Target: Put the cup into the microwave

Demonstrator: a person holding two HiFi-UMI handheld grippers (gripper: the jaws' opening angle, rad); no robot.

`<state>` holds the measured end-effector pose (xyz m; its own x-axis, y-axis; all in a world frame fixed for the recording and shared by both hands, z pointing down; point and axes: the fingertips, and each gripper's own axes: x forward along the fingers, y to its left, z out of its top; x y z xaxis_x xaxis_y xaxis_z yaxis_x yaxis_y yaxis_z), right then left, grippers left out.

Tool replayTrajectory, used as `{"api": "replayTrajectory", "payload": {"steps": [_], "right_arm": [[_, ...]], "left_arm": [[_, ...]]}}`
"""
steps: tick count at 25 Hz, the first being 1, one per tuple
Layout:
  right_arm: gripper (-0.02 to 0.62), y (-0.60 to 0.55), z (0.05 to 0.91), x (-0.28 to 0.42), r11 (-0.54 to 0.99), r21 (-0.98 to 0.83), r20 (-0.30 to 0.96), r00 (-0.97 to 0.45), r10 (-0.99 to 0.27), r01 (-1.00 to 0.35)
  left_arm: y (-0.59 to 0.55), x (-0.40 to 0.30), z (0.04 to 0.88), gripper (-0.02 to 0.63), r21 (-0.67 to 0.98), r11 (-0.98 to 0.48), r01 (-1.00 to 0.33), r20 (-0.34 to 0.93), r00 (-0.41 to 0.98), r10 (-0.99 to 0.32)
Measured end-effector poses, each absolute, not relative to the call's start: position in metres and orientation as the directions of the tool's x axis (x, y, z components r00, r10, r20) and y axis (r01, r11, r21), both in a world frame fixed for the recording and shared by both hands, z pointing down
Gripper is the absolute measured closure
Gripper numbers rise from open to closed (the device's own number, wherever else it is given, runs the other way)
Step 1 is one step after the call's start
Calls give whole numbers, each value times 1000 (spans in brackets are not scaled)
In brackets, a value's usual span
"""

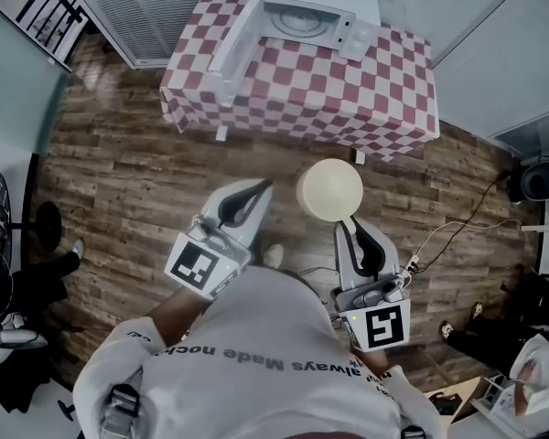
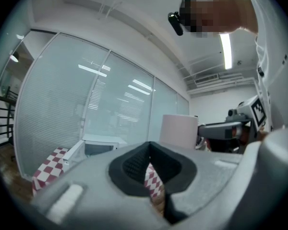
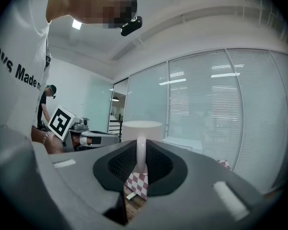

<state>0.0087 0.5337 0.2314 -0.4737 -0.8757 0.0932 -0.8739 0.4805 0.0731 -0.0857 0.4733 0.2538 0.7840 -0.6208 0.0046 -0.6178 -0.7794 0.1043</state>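
Right tool (image 1: 349,225) clamped on the handle (image 3: 141,150) of the cup (image 1: 329,188). Cup is upright in the air in front of me, over the wood floor (image 1: 137,163), well short of the table (image 1: 384,99). Left tool (image 1: 262,190) pinched together on nothing, just beside the cup on its left. Microwave (image 1: 304,18) sits at the far edge of the table, door (image 1: 232,42) swung open to the left; inside looks bare from here

Step in hand, as I judge it: carry and approach. Notes for doing it well:
- keep the cup level, with a firm grip, since the body hangs out beyond the jaws and could swing
- come in square to the opening, passing right of the door
- clear the front lip before lowering
- left tool best kept aside, ready to steady the door
- set the base flat inside, only then let go
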Motion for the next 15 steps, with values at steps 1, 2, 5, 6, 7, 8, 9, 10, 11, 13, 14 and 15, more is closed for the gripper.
{"api": "replayTrajectory", "payload": {"steps": [1,2,5,6,7,8,9,10,11,13,14,15], "right_arm": [[554,529,231,8,480,74,92,-473,-876,-874],[554,524,231,7,480,76,91,-473,-876,-874],[554,503,229,-1,469,71,80,-464,-882,-880],[554,495,227,-3,459,62,72,-455,-888,-886],[554,487,225,-5,452,59,67,-448,-891,-890],[554,478,224,-7,451,65,66,-447,-892,-890],[554,470,224,-9,455,76,66,-451,-890,-887],[554,461,223,-12,457,81,63,-453,-889,-886],[554,450,222,-16,454,77,58,-450,-891,-888],[554,428,219,-23,441,63,51,-439,-897,-895],[554,417,218,-26,438,63,50,-435,-899,-897],[554,405,218,-29,437,67,50,-434,-900,-897]], "left_arm": [[469,-86,254,603,107,-781,-616,3,785,-619],[464,-86,254,603,108,-782,-614,1,787,-617],[446,-94,252,603,112,-786,-609,-5,790,-613],[438,-97,252,601,114,-786,-607,-7,791,-612],[430,-100,252,603,117,-787,-606,-9,792,-611],[421,-102,251,603,119,-788,-605,-12,792,-610],[411,-104,250,603,120,-788,-603,-15,793,-609],[401,-107,249,603,119,-789,-602,-17,794,-608],[390,-111,248,601,119,-790,-602,-18,794,-608],[368,-118,248,603,122,-790,-601,-17,794,-607],[356,-121,249,603,126,-790,-600,-17,795,-606],[345,-123,249,603,129,-792,-597,-18,797,-604]]}}
